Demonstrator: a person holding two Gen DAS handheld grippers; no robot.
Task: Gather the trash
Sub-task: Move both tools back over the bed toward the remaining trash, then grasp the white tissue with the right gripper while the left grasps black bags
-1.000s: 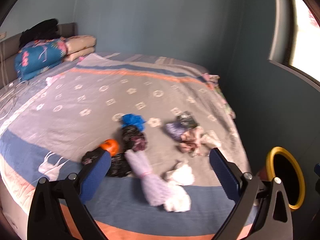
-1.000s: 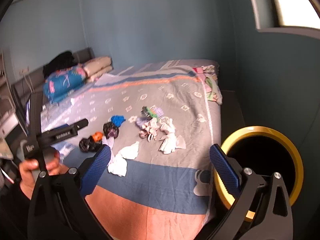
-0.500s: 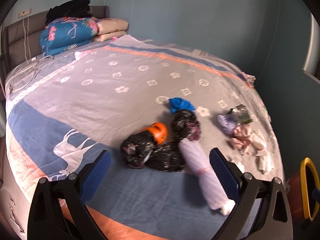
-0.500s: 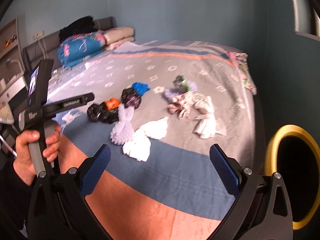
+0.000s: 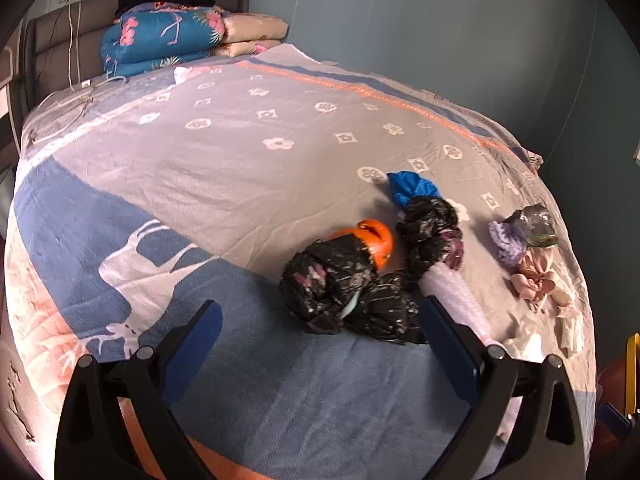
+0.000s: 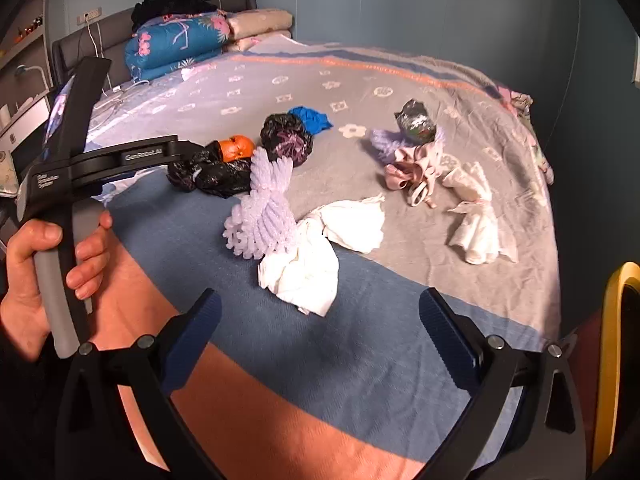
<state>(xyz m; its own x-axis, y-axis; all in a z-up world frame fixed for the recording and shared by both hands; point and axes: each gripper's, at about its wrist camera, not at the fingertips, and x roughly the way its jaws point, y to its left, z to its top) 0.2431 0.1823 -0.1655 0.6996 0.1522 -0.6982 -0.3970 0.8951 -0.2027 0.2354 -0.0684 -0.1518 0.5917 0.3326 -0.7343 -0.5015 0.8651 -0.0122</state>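
The left gripper (image 5: 320, 328) hangs over the near blue band of the bedspread (image 5: 240, 152), its fingers spread wide and grasping nothing. Its right finger (image 5: 448, 344) covers the near end of the lilac foam net (image 5: 452, 292), so from the left wrist view only the net's upper stretch shows, beside the black bag cluster (image 5: 344, 284). The right wrist view shows the net whole: its long axis runs from its far end by the black bags to its near end, which meets the white tissue wad (image 6: 300, 268). An orange piece (image 5: 374, 238) is half buried behind the black bags. Beyond it lie another dark crumpled bag (image 5: 432, 228) and a blue scrap (image 5: 412, 188). To the right of the black bags sits a mixed heap of purple, pink and dark wrappers (image 6: 412, 148); what each is cannot be made out. The yellow bin rim (image 6: 616, 340) is cut off at the frame's right edge. The right gripper (image 6: 320, 332) is likewise spread and empty, above the bedspread's near edge. The person's left hand (image 6: 44, 276) grips the handle.
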